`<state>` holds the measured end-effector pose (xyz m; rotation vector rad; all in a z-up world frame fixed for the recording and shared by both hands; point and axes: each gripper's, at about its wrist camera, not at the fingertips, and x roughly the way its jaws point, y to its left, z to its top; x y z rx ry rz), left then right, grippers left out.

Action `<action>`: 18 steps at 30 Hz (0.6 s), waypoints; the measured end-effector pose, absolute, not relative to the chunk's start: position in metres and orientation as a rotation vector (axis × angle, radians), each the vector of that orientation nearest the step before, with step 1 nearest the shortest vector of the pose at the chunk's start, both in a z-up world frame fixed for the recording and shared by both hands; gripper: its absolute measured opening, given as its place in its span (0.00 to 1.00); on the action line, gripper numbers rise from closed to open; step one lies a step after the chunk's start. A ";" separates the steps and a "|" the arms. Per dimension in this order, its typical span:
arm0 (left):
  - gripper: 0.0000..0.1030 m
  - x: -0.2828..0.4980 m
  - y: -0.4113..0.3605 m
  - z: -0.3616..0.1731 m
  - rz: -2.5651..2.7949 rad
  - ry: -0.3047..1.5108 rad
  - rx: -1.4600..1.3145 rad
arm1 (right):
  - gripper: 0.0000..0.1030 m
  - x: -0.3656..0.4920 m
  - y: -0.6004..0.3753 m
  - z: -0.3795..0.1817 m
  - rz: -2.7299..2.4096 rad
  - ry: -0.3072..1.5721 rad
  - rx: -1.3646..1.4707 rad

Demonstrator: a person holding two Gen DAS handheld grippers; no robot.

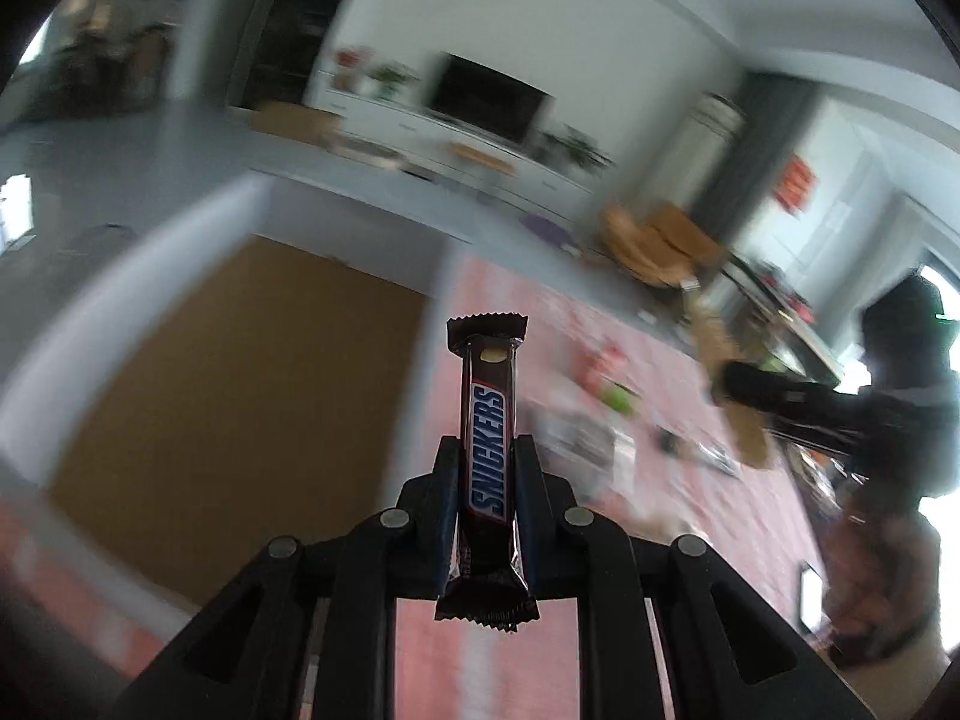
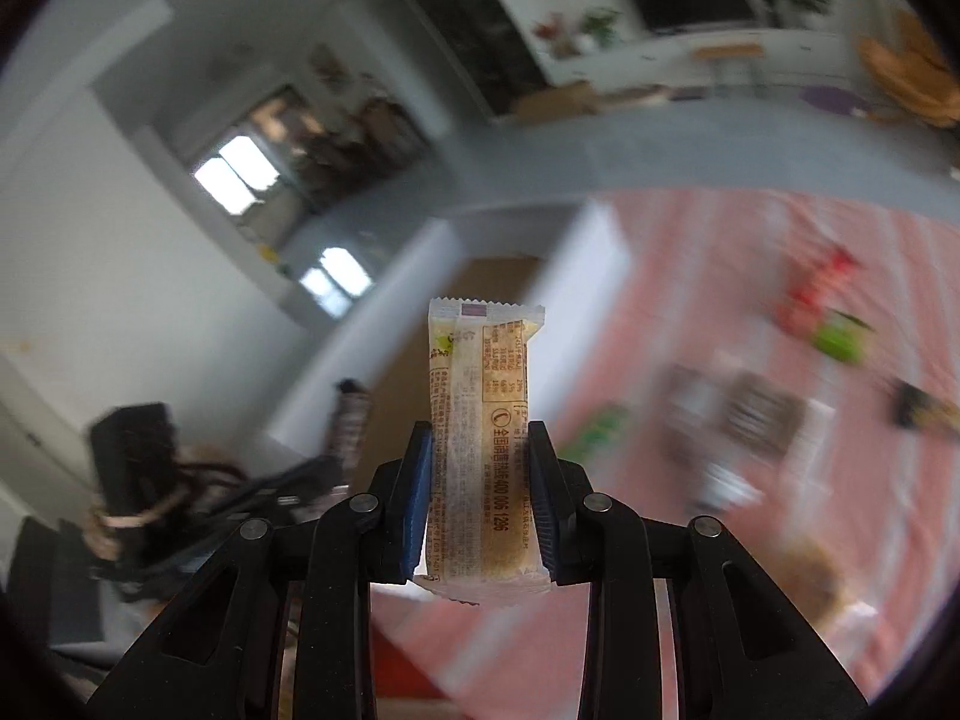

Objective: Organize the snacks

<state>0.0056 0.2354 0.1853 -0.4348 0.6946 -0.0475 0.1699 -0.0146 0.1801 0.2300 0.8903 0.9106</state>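
My left gripper (image 1: 486, 450) is shut on a brown Snickers bar (image 1: 487, 450), held upright above the table, beside an open white-walled box with a brown floor (image 1: 228, 396). My right gripper (image 2: 480, 438) is shut on a clear packet holding a yellow-brown snack bar (image 2: 483, 438), also held upright above the table. The same box (image 2: 474, 282) lies beyond it. The other gripper shows at the right of the left wrist view (image 1: 798, 402) and at the lower left of the right wrist view (image 2: 336, 426). Both views are blurred by motion.
A pink striped cloth (image 2: 690, 276) covers the table. Several loose snack packets lie on it: red and green ones (image 2: 828, 312), dark and white ones (image 2: 756, 420), also in the left wrist view (image 1: 606, 372). A room with a TV cabinet (image 1: 480, 102) lies behind.
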 end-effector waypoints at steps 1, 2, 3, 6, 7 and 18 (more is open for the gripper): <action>0.16 0.003 0.255 0.184 0.016 0.691 -0.432 | 0.30 0.169 0.007 0.182 0.937 0.887 0.228; 0.16 0.001 0.268 0.182 0.068 0.691 -0.424 | 0.30 0.167 0.029 0.182 0.960 0.885 0.223; 0.16 -0.002 0.285 0.179 0.132 0.690 -0.407 | 0.30 0.168 0.048 0.180 0.978 0.888 0.220; 0.27 -0.008 0.313 0.161 0.285 0.717 -0.351 | 0.36 0.169 0.090 0.167 0.990 0.906 0.226; 0.36 -0.009 0.321 0.152 0.319 0.733 -0.347 | 0.40 0.169 0.097 0.162 0.970 0.911 0.225; 0.81 -0.007 0.253 0.113 0.212 0.705 -0.392 | 0.66 0.121 -0.021 0.067 0.816 1.022 0.090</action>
